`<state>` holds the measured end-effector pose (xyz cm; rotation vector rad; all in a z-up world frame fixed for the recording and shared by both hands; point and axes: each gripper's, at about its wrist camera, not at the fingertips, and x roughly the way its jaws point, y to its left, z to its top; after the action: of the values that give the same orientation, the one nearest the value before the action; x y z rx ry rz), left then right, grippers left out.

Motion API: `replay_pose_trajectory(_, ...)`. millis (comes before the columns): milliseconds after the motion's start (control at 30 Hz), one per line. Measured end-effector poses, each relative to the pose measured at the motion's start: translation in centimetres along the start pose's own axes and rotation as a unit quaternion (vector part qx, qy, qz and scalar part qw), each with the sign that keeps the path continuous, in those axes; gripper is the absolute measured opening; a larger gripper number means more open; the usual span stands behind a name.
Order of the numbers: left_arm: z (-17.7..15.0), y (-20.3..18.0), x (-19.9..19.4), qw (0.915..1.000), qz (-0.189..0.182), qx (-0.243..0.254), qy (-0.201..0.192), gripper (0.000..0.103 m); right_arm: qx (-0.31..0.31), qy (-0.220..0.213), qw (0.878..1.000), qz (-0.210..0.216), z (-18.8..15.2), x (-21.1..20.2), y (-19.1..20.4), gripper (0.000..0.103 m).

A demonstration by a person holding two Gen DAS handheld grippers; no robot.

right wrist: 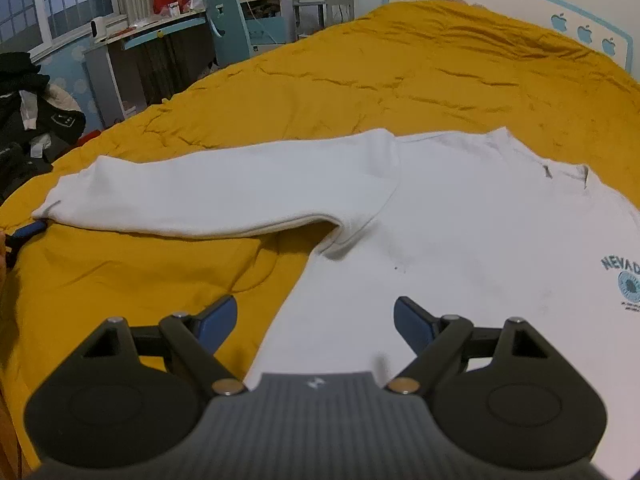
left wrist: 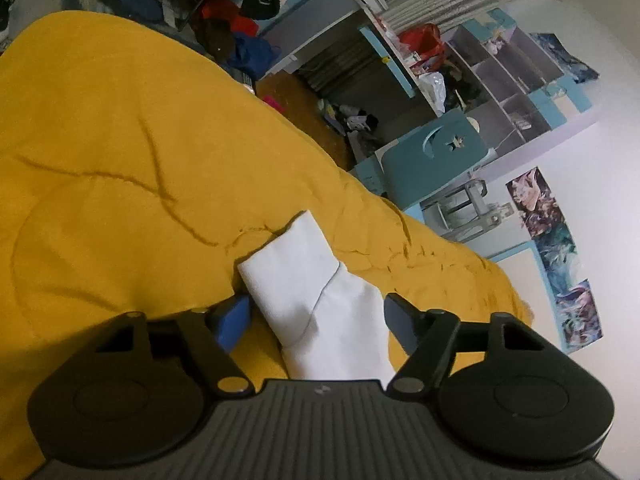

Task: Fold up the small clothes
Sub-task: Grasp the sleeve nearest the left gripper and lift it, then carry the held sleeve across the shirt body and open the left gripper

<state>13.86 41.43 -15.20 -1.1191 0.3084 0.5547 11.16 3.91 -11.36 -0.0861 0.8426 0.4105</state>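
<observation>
One white long-sleeved cotton sweatshirt [right wrist: 460, 240] with a blue-green "NEVADA" print lies on one mustard-yellow quilted bedspread [right wrist: 400, 80]. One of its sleeves [right wrist: 220, 192] is stretched out across the bedspread. Two black grippers with blue pads show, one left gripper [left wrist: 314, 312] at the sleeve's cuff, one right gripper [right wrist: 316, 316] over the sweatshirt's side. Beyond the bedspread stands one teal chair [right wrist: 228, 24], and three apple shapes [right wrist: 584, 34] mark the headboard.

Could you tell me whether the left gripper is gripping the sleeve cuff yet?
Apart: in the left wrist view the left gripper brackets the sleeve cuff with jaws open.
</observation>
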Motion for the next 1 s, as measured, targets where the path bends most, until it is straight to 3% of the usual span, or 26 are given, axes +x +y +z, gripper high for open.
replay_pose_trajectory(100,0.1,-0.2,0.2,1.0,0.001,0.006,-0.001,0.062,-0.005,0.008,1.0,0.003,-0.2,0.2,0.2,0.081)
replay_pose_trajectory(167,0.3,-0.1,0.7,0.9999,-0.011,0.006,0.012,0.041,-0.012,0.012,1.0,0.003,-0.4,0.3,0.3,0.081)
replay_pose_trajectory(233,0.6,0.4,1.5,0.9987,-0.032,-0.01,0.039,0.008,-0.01,0.016,1.0,0.004,-0.5,0.3,0.1,0.081)
replay_pose_trajectory(300,0.8,0.7,2.0,0.9979,-0.036,-0.02,0.051,0.008,-0.001,0.016,1.0,0.001,-0.6,0.2,-0.4,0.081)
replay_pose_trajectory(467,1.4,-1.2,0.9,0.9973,-0.06,0.015,0.04,0.007,0.007,0.013,1.0,-0.014,-0.8,-0.8,-2.0,0.081)
replay_pose_trajectory(667,0.3,-8.8,-1.3,0.9875,-0.135,0.069,0.044,0.007,0.025,-0.004,0.999,-0.038,-1.8,-3.8,-5.8,0.081)
replay_pose_trajectory(833,-5.5,-17.9,-2.4,0.9634,-0.217,0.128,0.093,0.007,0.067,-0.016,0.996,-0.057,-3.5,-6.6,-10.4,0.081)
replay_pose_trajectory(1000,-13.1,-26.1,-4.0,0.9239,-0.306,0.161,0.164,0.007,0.125,-0.025,0.989,-0.068,-5.3,-9.0,-15.2,0.082)
